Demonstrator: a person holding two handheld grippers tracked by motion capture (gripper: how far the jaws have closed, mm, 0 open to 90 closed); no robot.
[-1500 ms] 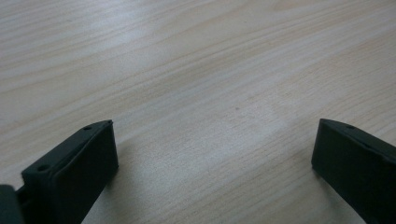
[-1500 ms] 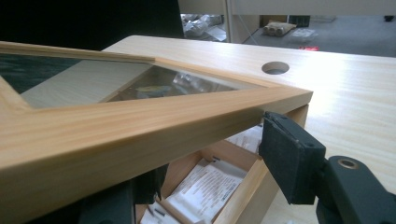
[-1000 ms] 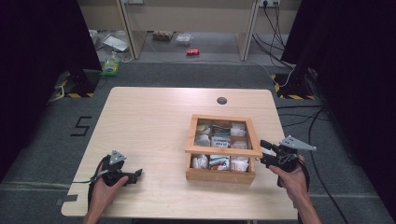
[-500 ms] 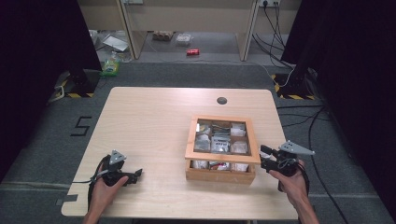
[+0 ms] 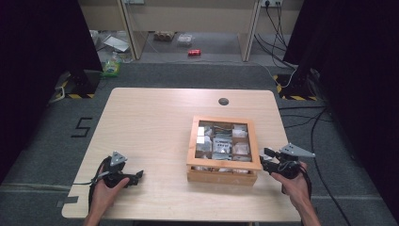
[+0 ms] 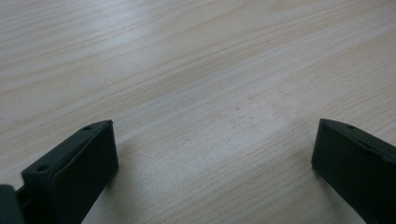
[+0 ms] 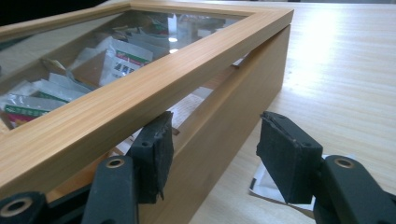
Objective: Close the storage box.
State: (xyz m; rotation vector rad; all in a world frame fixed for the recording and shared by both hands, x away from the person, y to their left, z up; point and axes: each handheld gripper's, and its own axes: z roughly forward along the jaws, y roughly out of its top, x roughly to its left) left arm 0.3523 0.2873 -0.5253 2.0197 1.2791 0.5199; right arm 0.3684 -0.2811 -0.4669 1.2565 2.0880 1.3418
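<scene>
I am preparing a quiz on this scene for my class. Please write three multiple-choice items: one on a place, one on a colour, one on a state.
1. Where on the table does the box stand?
A. the far left corner
B. the near right part
C. the middle of the left edge

2. What colour are the jaws of the left claw?
A. white
B. red
C. black

3. How is the lid of the box?
A. raised a little, with a gap above the wall
B. standing fully upright
C. taken off and lying on the table

Answers:
1 B: the high view shows the box near the person's right hand.
2 C: the left gripper view shows two black jaws over the wood.
3 A: in the right gripper view one jaw of the right claw sits in the gap under the lid's frame.
</scene>
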